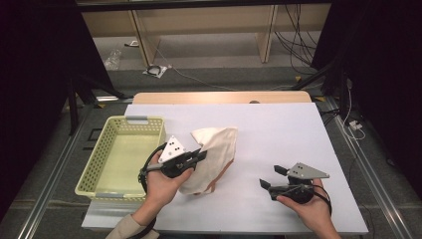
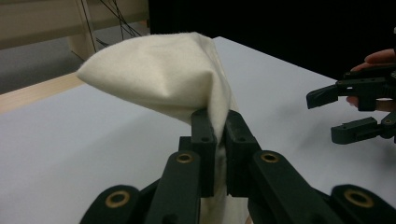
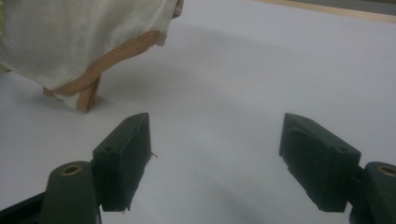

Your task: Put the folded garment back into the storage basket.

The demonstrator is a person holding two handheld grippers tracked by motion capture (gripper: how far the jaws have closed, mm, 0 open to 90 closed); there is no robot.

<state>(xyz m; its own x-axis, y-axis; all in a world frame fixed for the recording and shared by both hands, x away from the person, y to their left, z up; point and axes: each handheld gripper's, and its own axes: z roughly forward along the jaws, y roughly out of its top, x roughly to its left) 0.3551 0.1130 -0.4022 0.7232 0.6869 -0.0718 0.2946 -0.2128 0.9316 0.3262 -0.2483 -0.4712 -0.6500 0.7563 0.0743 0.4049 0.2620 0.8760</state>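
left gripper [image 1: 201,155]: jaws pinched tight on a fold of the cloth, fabric squeezed between both pads; left gripper view shows the same grip [image 2: 218,128]
left hand [image 1: 164,181]: wrapped around the gripper body, just beside the basket's near right corner
cloth [image 1: 215,149]: cream, with a tan hem; bunched and lifted off the worktop at the clamped fold, the rest draped down past the jaws to the sheet below; bulges up and ahead of the left jaws in the left gripper view [image 2: 159,79]
cloth lower edge: tan hem [image 3: 100,70] hangs low ahead and to the left of the right jaws, tip at the worktop; actual contact hard to call
right gripper [image 1: 271,178]: jaws spread wide, nothing between them; right gripper view shows bare white surface in the gap [image 3: 215,154]
right hand [image 1: 308,204]: holding the gripper low over the worktop, well apart from the cloth
right vs left: right jaws point toward the cloth and the left gripper; visible off to the right of the left jaws [image 2: 348,114]
basket [image 1: 99,164]: pale yellow, perforated walls, behind the left gripper on the side away from the right jaws
worktop [image 1: 278,134]: white sheet
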